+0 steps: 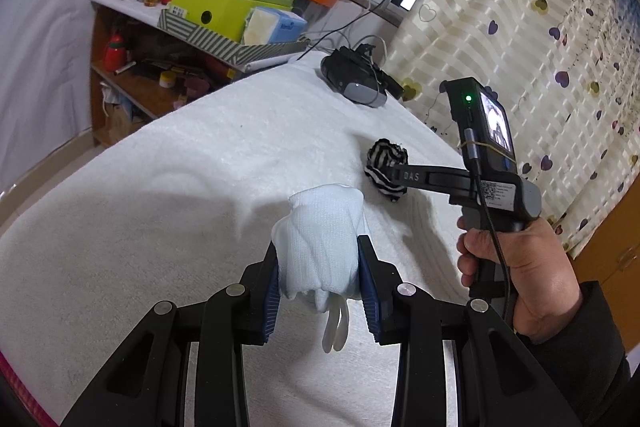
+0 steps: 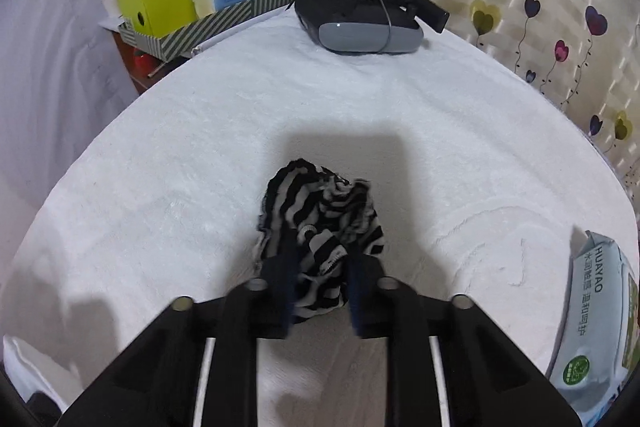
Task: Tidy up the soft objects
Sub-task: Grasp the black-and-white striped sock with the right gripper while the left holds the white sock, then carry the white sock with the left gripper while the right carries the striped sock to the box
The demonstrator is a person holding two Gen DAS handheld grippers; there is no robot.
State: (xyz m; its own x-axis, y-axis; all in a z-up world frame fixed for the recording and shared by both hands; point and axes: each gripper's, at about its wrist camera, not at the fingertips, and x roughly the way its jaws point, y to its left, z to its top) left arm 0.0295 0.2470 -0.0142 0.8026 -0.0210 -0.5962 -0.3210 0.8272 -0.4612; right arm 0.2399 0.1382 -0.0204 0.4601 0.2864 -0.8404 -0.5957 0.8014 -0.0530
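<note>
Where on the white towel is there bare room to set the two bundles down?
Bare towel spans the left side and the middle, between the striped bundle and the headset. A smaller patch lies between the bundle and the wipes pack. Crowded: the far edge by the striped box tray.

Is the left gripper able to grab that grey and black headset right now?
Probably not: the left gripper already clamps a white knitted bundle, and the grey and black headset sits farther away.
</note>
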